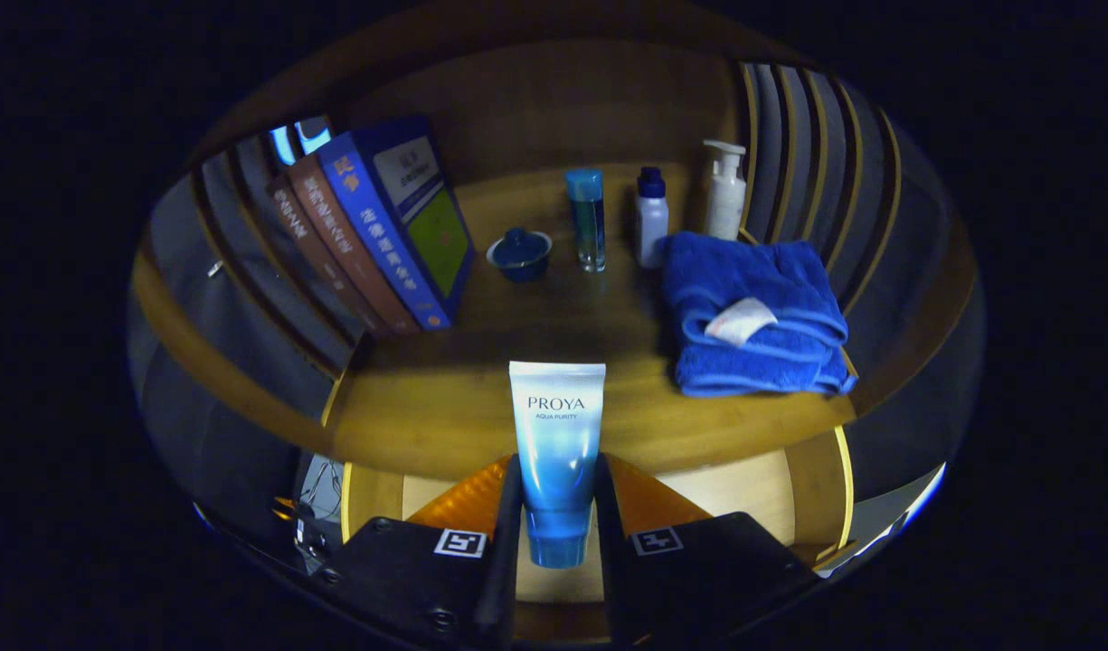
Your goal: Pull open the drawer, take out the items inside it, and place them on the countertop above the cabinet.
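1. Far left, a row of books (373, 235) leans at the back of the wooden surface (445, 407) — just bystanders.
2. Centre stage: the fingers (558, 533) pinch the blue-and-white tube (556, 452) by its cap end, upright, raised over the surface's front edge.
3. Beyond it sit a small lidded bowl (520, 253), a slim bottle (587, 220), a white bottle (650, 220) and a pump bottle (725, 190).
4. Right, a folded blue towel (752, 316).
5. Looks like the placing step — next: lower the tube onto bare wood ahead, then release.
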